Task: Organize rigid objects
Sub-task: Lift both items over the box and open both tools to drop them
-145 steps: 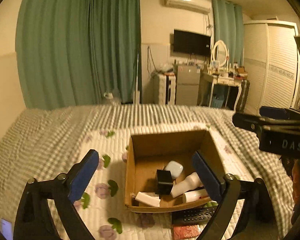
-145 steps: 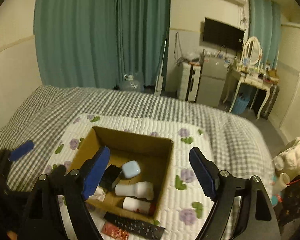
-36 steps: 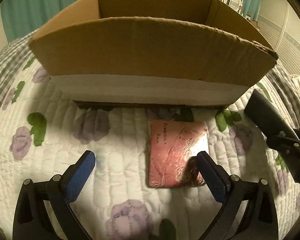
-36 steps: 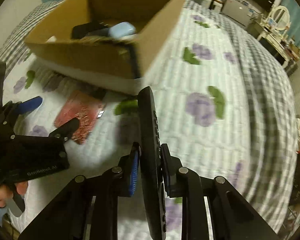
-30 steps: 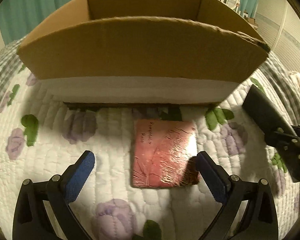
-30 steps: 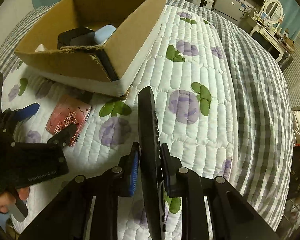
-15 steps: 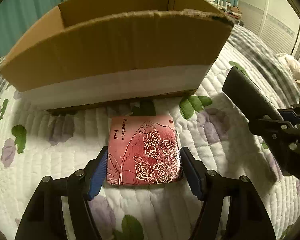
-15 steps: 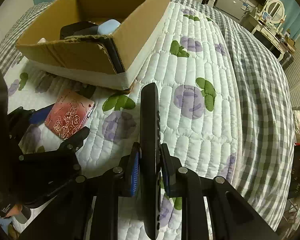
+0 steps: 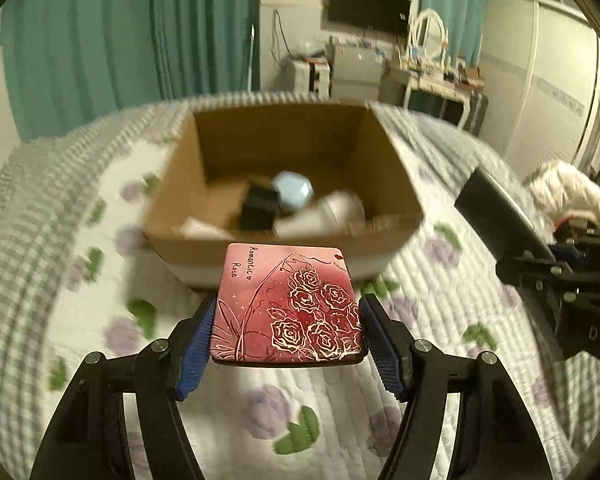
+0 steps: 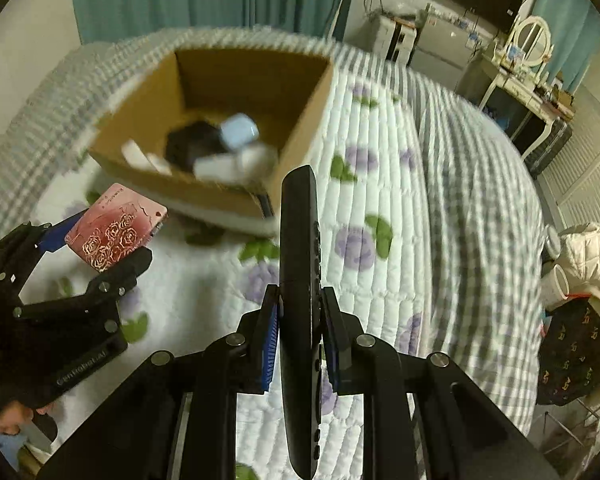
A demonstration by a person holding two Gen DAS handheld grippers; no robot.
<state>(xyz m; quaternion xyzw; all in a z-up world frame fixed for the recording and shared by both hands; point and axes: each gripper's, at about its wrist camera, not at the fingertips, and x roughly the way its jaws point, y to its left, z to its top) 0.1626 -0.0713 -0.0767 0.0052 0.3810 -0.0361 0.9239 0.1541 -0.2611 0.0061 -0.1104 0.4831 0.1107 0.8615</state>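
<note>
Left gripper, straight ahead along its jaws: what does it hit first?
Likely the cardboard box: the pink rose case held by the left gripper points at its near wall or just over the rim. Depth is unclear.

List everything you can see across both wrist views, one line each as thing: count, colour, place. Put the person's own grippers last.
cardboard box: 1, brown, open, on the quilt
items in the box: several, blurred; a pale blue one, a black one, white ones
rose case: 1, pink-red, held above the quilt in front of the box
remote control: 1, black, held on edge
quilt: 1, white with purple flowers, over a grey checked bed cover
curtains: teal, back wall
television: 1, black, on the wall
dressing table: 1, white, with oval mirror
left gripper: black with blue pads, shut on the rose case
right gripper: black with blue pads, shut on the remote control
</note>
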